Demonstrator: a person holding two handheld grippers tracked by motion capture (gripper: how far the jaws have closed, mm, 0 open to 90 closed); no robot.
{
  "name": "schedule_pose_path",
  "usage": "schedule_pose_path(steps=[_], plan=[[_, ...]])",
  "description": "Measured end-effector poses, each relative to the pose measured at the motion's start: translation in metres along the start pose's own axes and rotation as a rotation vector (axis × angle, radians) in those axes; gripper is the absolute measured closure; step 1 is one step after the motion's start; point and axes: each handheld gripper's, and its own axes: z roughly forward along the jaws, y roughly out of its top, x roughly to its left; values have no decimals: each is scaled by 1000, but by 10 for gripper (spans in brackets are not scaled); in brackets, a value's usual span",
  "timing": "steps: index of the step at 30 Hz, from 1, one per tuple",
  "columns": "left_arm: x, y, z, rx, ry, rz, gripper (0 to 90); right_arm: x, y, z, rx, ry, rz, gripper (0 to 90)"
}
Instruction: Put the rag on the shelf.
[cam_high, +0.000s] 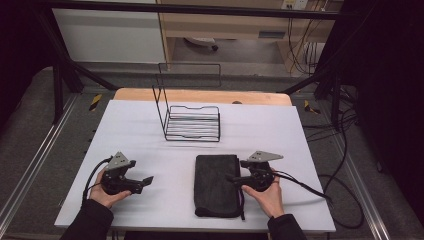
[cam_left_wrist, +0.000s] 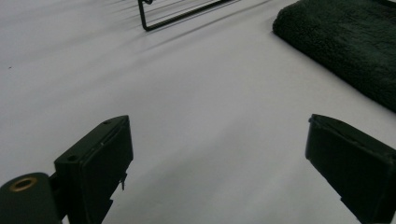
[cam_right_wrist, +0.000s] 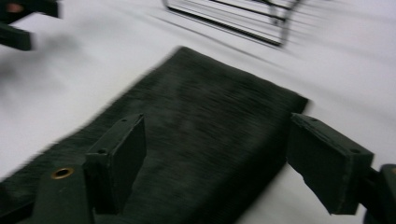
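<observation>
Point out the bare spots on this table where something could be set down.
Bare white table left of the black wire rack, and right of it. Crowded near the folded dark towel, under the right gripper; left gripper beside it.

Open tool (cam_left_wrist: 217, 163), dark towel (cam_left_wrist: 345, 42), wire rack (cam_left_wrist: 177, 14)

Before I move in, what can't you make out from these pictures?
- Right gripper view: motion blur smears the dark towel's texture and the wire rack.
- Left gripper view: the rack and towel are cut off by the top edge.
- High view: towel fold layers are too dark to tell.
</observation>
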Motion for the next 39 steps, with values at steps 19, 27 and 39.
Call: schedule_pose_path(steps=[19,27,39], plan=[[-76,37,45,43,-75,-33,294,-14,-19,-7,52,1,26,494],[-95,44,78,109,-137,-44,463,-12,-24,1,103,-16,31,531],[-107,40,95,155,-192,-84,652,-10,-26,11,145,-14,83,603]])
